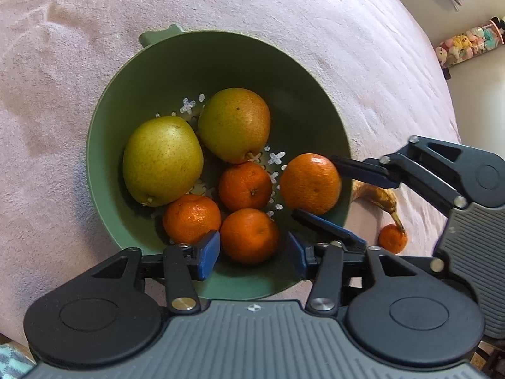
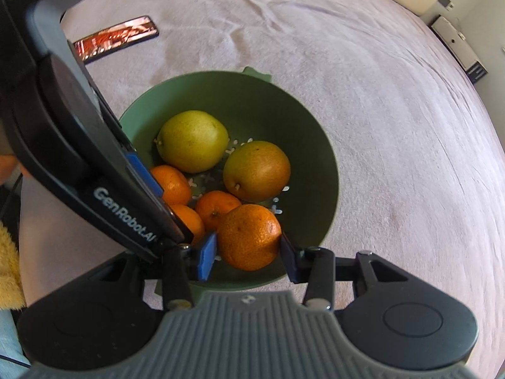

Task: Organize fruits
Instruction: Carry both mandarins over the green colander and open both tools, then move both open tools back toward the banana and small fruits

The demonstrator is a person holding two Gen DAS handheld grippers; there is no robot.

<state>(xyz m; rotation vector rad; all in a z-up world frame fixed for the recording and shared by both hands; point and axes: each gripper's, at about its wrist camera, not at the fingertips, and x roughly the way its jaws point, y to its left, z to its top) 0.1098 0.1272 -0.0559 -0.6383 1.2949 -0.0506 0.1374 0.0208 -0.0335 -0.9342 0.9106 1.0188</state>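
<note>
A green colander bowl (image 1: 221,57) (image 2: 315,145) sits on the pink cloth. It holds two yellow-green pears (image 1: 162,159) (image 1: 235,124) and three mandarins (image 1: 244,185). My right gripper (image 2: 248,254) (image 1: 311,186) is shut on another mandarin (image 2: 249,237) (image 1: 311,183) and holds it over the bowl's right side, above the other fruit. My left gripper (image 1: 252,251) is open and empty over the bowl's near rim, with a mandarin (image 1: 249,235) below it; its body crosses the left of the right wrist view (image 2: 132,189).
A browning banana (image 1: 378,199) and a loose mandarin (image 1: 393,238) lie on the cloth to the right of the bowl. A phone (image 2: 116,38) lies on the cloth beyond the bowl to the left. A shelf of plush toys (image 1: 467,44) stands far right.
</note>
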